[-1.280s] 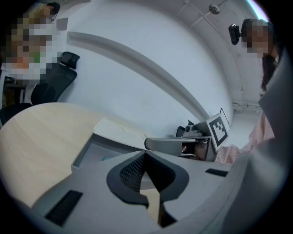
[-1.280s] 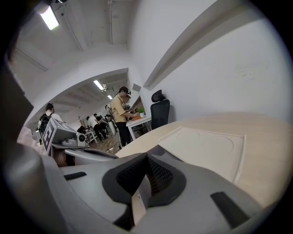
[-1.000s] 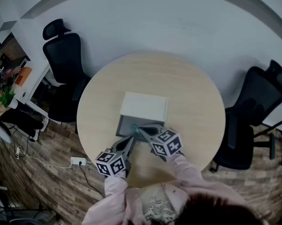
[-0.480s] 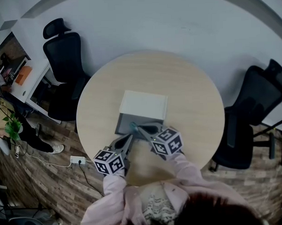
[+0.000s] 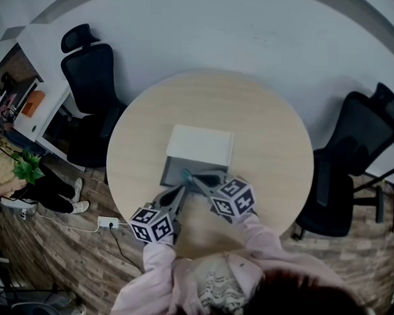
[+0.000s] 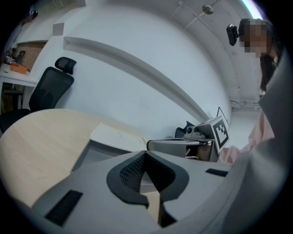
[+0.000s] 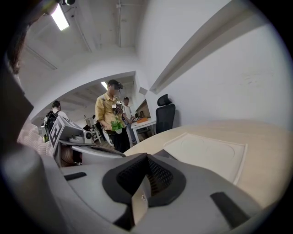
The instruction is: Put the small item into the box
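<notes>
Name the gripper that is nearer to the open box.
Right. The right gripper reaches over the near edge of the box, ending above its grey inside. The left gripper sits just outside that near edge, over the table.

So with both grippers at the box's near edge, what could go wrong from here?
The small teal item shows just at the right gripper's shut tips, over the box's near wall; that gripper's own view shows nothing between its jaws, so any hold looks slight and it may drop outside. The left gripper, also shut, is close alongside and could knock it.
</notes>
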Demonstrator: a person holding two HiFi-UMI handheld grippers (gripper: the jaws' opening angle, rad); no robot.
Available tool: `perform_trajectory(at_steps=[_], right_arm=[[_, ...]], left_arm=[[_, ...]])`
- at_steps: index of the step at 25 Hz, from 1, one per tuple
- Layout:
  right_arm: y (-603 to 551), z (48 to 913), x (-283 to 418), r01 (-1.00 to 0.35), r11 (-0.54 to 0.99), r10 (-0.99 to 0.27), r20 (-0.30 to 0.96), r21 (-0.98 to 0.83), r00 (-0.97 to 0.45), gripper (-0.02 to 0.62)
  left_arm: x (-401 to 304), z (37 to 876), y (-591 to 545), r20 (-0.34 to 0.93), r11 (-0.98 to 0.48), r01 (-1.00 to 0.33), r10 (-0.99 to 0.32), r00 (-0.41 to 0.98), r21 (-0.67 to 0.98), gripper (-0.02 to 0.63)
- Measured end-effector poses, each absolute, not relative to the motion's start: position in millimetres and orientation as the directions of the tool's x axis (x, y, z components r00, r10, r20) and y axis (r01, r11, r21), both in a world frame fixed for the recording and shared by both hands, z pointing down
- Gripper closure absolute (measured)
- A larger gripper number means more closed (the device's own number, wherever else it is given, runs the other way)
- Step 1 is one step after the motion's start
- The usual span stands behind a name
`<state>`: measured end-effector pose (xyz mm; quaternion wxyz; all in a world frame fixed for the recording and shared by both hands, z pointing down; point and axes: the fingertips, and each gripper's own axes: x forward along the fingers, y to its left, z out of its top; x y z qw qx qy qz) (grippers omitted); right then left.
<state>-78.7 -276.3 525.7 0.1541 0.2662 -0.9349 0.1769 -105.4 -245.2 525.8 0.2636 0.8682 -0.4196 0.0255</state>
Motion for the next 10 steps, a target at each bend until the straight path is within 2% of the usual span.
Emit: perform_trajectory(at_steps=[10], right_arm=[[-276.6,529.4,-76.1,-0.555,0.789,-0.442,0.383,-0.265,-0.811,0.598]], left_arm=[[-101.6,526.9,-245.3,0.27,-0.518,-0.738,-0.706,0.654,0.432,0.597]])
